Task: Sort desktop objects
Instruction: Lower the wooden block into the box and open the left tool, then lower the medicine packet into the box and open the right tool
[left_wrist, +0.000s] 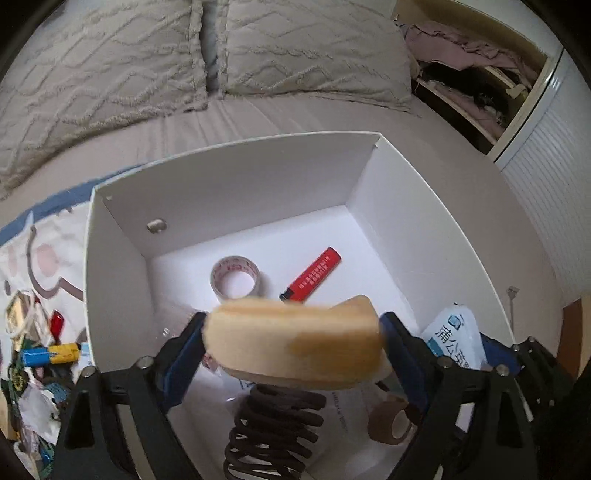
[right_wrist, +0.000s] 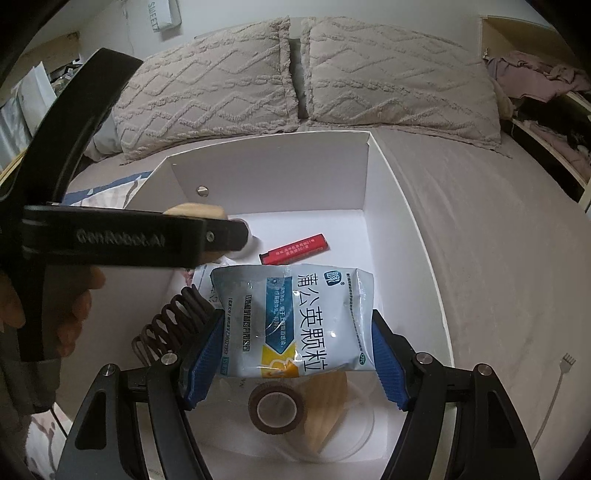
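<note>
My left gripper (left_wrist: 291, 339) is shut on a tan sponge-like block (left_wrist: 295, 339) and holds it over the white box (left_wrist: 236, 177). My right gripper (right_wrist: 299, 354) is shut on a blue-white medicine sachet (right_wrist: 295, 317), also over the box (right_wrist: 273, 173). The sachet shows at the right in the left wrist view (left_wrist: 456, 339). Inside the box lie a red lighter (left_wrist: 312, 275), a clear tape roll (left_wrist: 236, 277), a brown tape roll (right_wrist: 277, 408), a dark coiled hair tie (left_wrist: 273, 428) and a tan wedge (right_wrist: 327, 410). The left gripper's body crosses the right wrist view (right_wrist: 122, 240).
The box sits on a bed with two beige pillows (right_wrist: 295, 74) behind it. A pile of small items (left_wrist: 37, 350) lies left of the box on a patterned cloth. A white cable with a fork-like end (right_wrist: 557, 384) lies to the right. Shelves with clothes (left_wrist: 472, 66) stand far right.
</note>
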